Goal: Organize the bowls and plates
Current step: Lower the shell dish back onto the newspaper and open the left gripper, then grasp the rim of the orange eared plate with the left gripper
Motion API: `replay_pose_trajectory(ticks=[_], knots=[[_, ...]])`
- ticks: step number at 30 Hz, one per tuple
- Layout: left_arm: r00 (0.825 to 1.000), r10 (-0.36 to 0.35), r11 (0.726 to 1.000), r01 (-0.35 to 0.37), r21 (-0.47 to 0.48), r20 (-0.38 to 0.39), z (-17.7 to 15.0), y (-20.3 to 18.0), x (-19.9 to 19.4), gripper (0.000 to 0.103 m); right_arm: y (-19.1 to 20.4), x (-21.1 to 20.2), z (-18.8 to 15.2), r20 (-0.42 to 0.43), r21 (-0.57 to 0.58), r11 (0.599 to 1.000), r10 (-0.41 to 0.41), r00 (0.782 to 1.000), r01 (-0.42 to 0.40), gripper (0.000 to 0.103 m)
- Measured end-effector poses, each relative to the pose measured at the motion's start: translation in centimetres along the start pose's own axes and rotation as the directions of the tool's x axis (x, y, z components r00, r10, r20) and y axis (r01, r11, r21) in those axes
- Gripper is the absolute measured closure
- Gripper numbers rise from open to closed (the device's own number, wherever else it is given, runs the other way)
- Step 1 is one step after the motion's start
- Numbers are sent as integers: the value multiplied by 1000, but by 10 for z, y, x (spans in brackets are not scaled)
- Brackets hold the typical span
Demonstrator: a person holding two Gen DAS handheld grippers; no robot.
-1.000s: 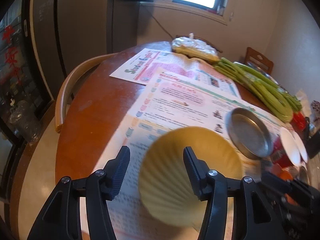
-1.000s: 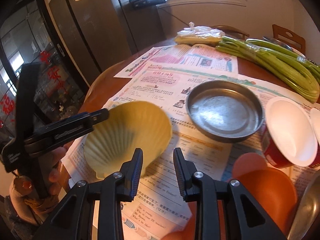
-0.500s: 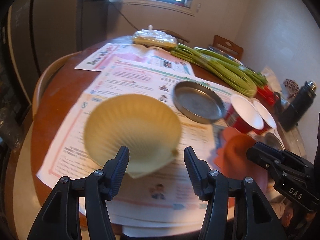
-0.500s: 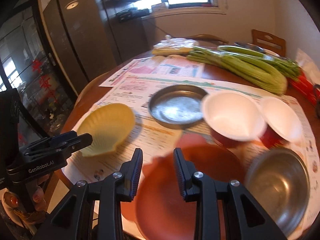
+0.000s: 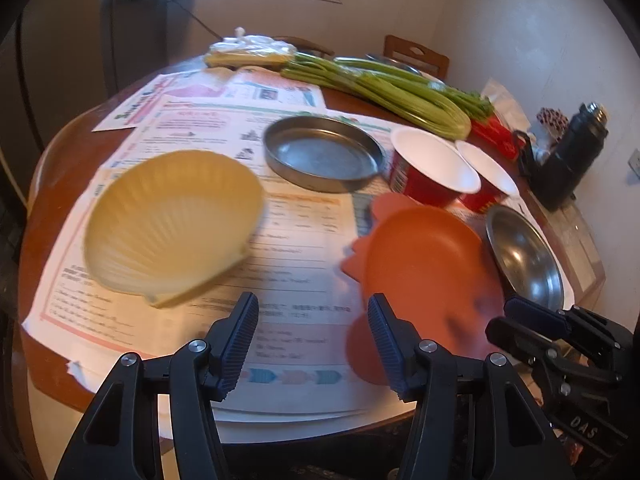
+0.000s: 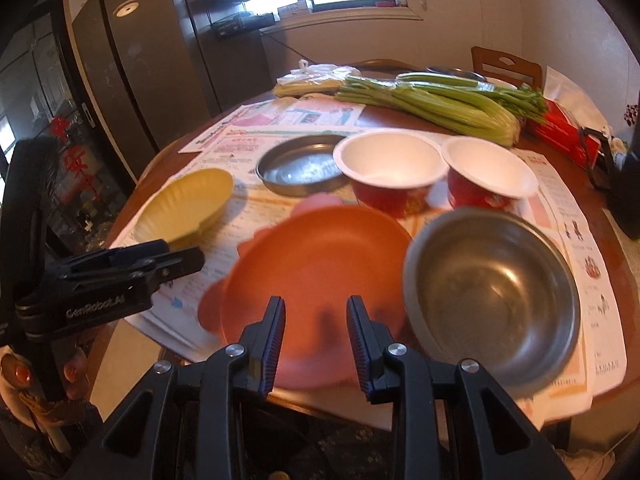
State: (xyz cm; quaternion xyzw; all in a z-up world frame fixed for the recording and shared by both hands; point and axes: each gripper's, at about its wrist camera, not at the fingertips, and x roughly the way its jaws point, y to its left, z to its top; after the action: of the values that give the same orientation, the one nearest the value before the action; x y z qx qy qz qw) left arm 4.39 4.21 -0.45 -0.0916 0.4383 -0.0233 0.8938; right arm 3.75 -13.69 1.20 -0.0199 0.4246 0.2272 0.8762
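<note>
A round brown wooden tabletop (image 5: 80, 148) is carrying overlapping printed newspaper sheets (image 5: 288, 264), and the dishes are sitting on the paper. A pale yellow scallop-shell plate with a ribbed surface (image 5: 172, 224) is lying at the left, blurred, its flat hinge tab pointing toward the near edge. Beyond it a shallow round dull-metal pan with a straight wall (image 5: 324, 154) is resting flat. Just right of the pan two red paper bowls with white insides (image 6: 390, 172) are standing side by side, rims nearly touching. A matte orange plastic plate with lobed ear-like tabs (image 6: 316, 280) is sitting near the front edge, and a rounded shiny stainless steel bowl (image 6: 492, 292) is sitting just beside it on the right. At the far side a bundle of long green celery stalks (image 5: 384, 88) is lying across the tabletop beside a knotted clear plastic bag (image 5: 250, 50), and a dark flask (image 5: 572, 156) is standing at the right. The left hand-held gripper (image 5: 312, 336) is hovering over the newspaper between the yellow plate and the orange plate, its ribbed blue-black pads moderately apart and gripping nothing. The right hand-held gripper (image 6: 316, 340) is hanging over the near rim of the orange plate, jaws at a narrow gap, empty.
</note>
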Motion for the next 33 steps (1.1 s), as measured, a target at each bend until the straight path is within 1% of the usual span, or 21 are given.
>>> replay_pose_trajectory(ticks=[4, 8, 12, 19, 22, 27, 30, 33], knots=[[1000, 5, 1000, -4, 4, -17, -3, -6, 6, 44, -5, -2, -10, -15, 7, 1000, -6, 1000, 7, 71], [1000, 0, 1000, 0, 0, -13, -2, -6, 7, 44, -12, -3, -16, -21, 14, 1000, -21, 1000, 22, 71], [1000, 4, 1000, -4, 9, -10, -2, -10, 9, 44, -19, -3, -17, -27, 51, 999, -12, 1000, 13, 71], [1000, -2, 999, 2, 38, -8, -1, -18, 11, 44, -20, 4, -18, -48, 91, 996, 4, 999, 1, 70], [1000, 1, 999, -1, 44, -12, 0, -19, 15, 44, -21, 10, -19, -65, 94, 995, -20, 998, 26, 70], [1000, -14, 999, 15, 40, -27, 1, -20, 24, 44, -20, 13, -17, -57, 95, 995, -32, 998, 37, 70], [1000, 2, 999, 0, 43, -31, 2, -21, 30, 44, -18, 16, -15, -56, 94, 994, -43, 998, 48, 70], [999, 1, 999, 0, 44, -36, 2, -22, 34, 44, -17, 19, -15, -55, 83, 995, -57, 997, 62, 70]])
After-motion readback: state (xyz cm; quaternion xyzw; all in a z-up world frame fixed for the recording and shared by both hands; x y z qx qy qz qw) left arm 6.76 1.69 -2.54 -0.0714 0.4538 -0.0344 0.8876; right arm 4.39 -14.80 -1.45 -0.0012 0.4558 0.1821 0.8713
